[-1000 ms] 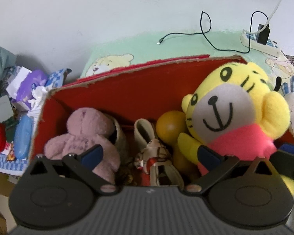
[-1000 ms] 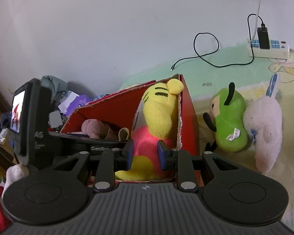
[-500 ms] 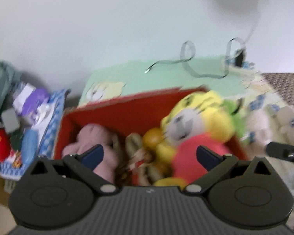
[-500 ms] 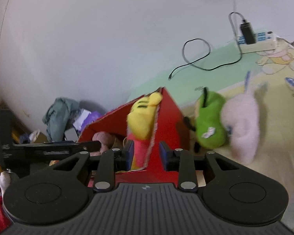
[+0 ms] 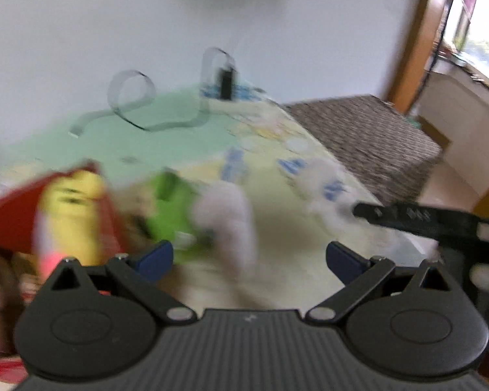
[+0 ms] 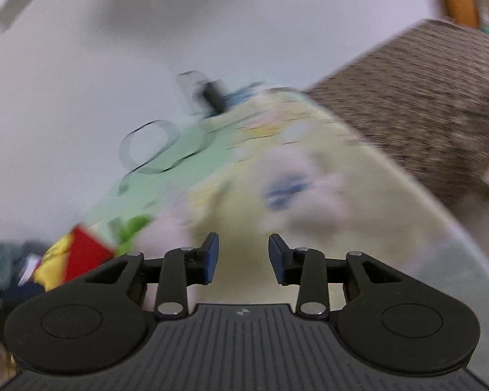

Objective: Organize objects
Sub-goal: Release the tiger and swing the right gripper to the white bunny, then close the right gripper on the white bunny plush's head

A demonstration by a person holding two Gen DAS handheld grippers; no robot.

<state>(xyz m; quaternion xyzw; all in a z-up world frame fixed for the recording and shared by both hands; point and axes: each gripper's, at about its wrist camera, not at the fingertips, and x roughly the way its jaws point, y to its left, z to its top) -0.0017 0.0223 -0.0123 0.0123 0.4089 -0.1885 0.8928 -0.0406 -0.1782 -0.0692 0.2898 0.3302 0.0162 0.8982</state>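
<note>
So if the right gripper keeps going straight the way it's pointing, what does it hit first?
Probably the white plush toy lying on the bed sheet. The right gripper is open with nothing between its fingers, though blur makes depth uncertain.

In your left view, the box (image 5: 9, 215) sits left on the bed (image 5: 277, 215); two plush toys (image 5: 172, 208) lie just right of it.

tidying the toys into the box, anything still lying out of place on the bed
Yes. A green plush and a pale pink plush lie on the bed sheet just outside the red box, where the yellow plush already sits. Blur hides finer detail.
</note>
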